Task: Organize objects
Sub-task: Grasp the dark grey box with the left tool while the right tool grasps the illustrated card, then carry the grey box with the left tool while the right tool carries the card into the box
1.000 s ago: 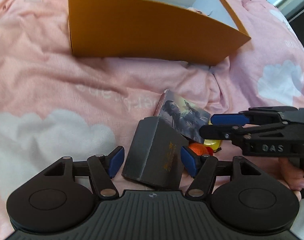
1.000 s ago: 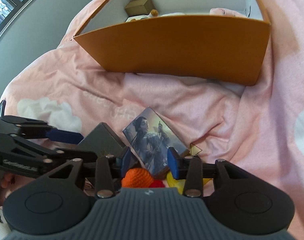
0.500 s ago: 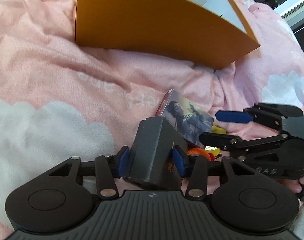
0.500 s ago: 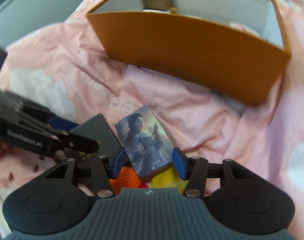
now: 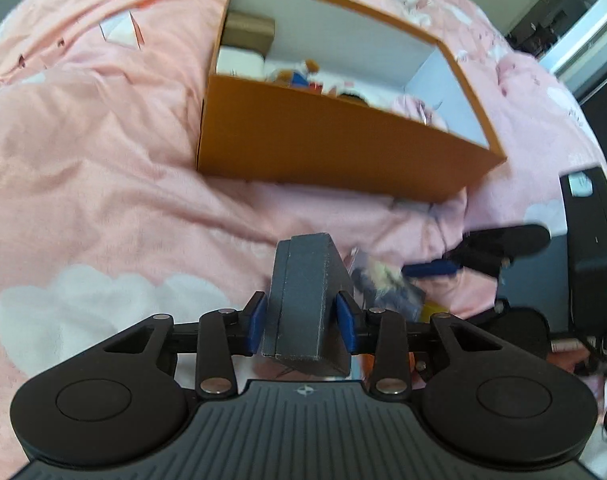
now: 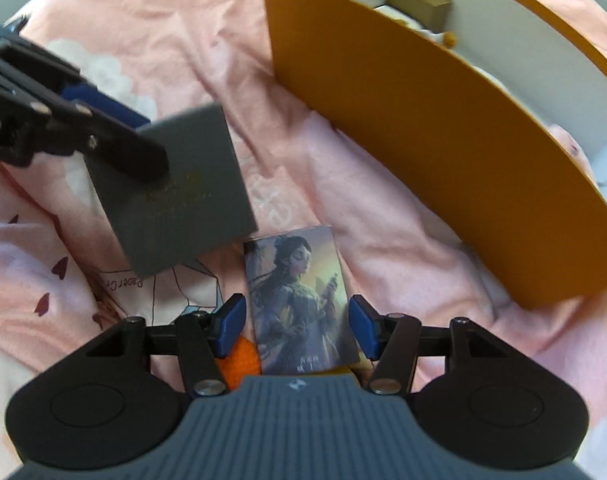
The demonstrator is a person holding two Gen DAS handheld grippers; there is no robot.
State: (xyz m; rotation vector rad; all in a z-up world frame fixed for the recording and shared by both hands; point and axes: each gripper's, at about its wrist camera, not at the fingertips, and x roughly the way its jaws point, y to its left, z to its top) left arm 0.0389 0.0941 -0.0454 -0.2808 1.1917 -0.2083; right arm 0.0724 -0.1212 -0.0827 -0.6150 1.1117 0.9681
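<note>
Left tool (image 5: 301, 322): blue pads (image 5: 256, 318) pressed on both sides of a grey box (image 5: 303, 300), jaws closing on it; box tilted, raised off the bed in the right wrist view.
Grey box: flat, gold lettering on its face, just left of and above the picture card.
Picture card box (image 6: 299, 304): painted figure on its face, lying on the bed between the right tool's pads, no contact on either side.
Right tool (image 6: 295, 328): jaws moderately wide and opening, gripping nothing.
Orange knitted item (image 6: 239, 362): under the card, by the right tool's left pad.
Orange storage box (image 5: 343, 152): ahead of both tools, white inside, holding a tan carton (image 5: 249, 34) and small items.
Pink cloud-print bedspread (image 5: 103, 180): beneath everything.
</note>
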